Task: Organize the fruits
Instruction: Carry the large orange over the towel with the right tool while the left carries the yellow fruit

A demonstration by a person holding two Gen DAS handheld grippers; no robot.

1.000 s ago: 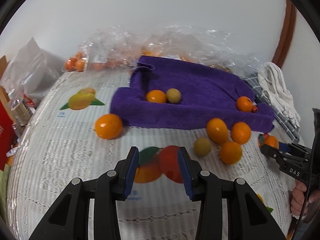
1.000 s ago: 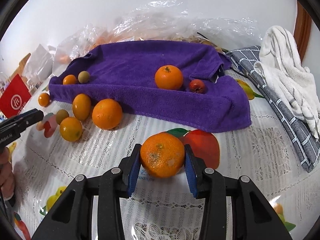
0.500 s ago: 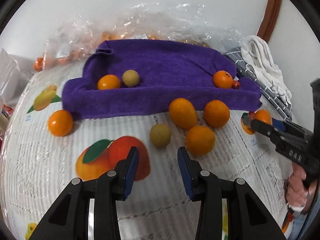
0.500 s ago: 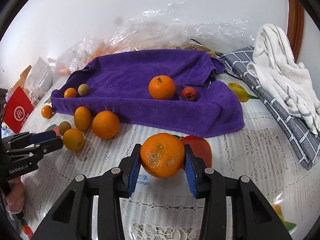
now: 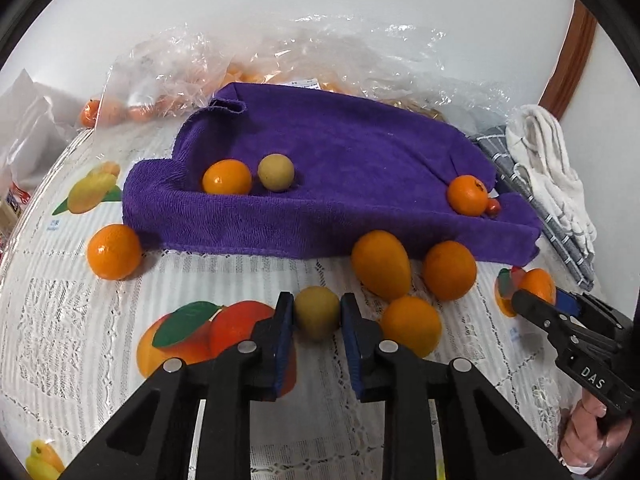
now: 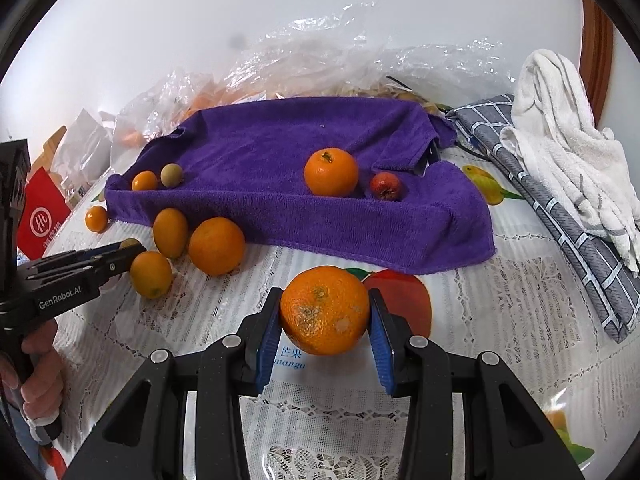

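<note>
Fuzzy purple cloth towel, crinkly glossy plastic bags

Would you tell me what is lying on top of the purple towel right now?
Four fruits lie on the purple towel: a small orange beside a tan round fruit, and a larger orange beside a small red fruit. Whatever lies beneath the towel is covered.

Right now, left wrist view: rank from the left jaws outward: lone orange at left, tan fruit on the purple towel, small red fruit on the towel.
1. lone orange: on the tablecloth, left of the jaws, off the towel.
2. tan fruit: on the purple towel, left part, beside an orange.
3. small red fruit: far right of the towel.
</note>
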